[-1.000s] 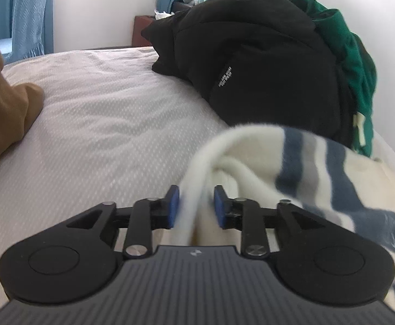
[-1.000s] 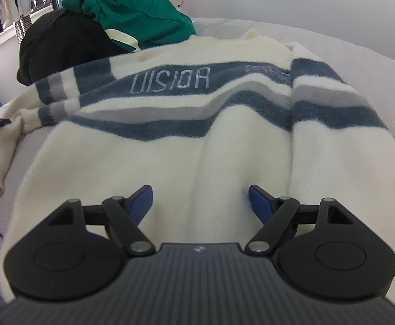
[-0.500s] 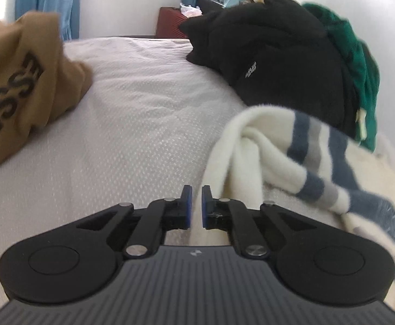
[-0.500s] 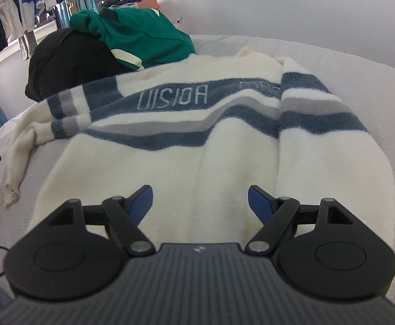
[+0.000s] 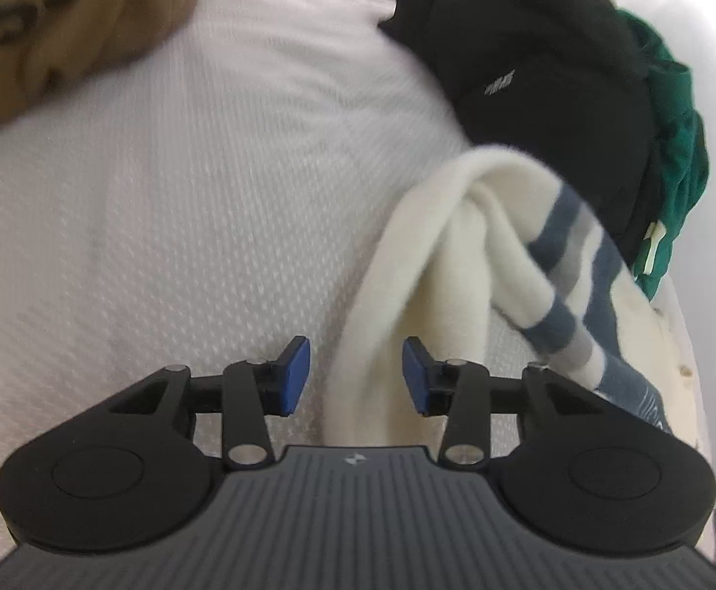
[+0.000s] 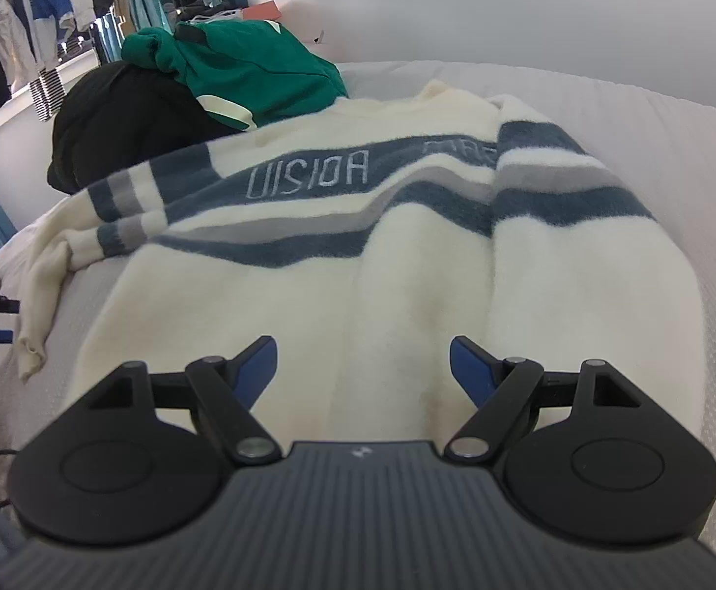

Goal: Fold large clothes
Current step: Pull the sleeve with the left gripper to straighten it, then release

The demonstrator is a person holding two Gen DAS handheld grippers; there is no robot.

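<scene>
Broadly, the striped sweater (image 6: 407, 255) lies flat on the bed (image 5: 161, 206), its sleeve (image 5: 407, 265) trailing toward the left tool (image 5: 355, 373), whose jaws are opening around it, untouched; the right tool (image 6: 362, 364) gapes empty over the hem.

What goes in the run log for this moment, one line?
left gripper: jaws opening, cream striped sweater sleeve between, unpressed | right gripper: open over sweater body | sweater flat on white bed

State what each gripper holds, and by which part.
Nothing held. Left gripper is opening around the cream sweater's sleeve, pads clear; right gripper is open.
</scene>
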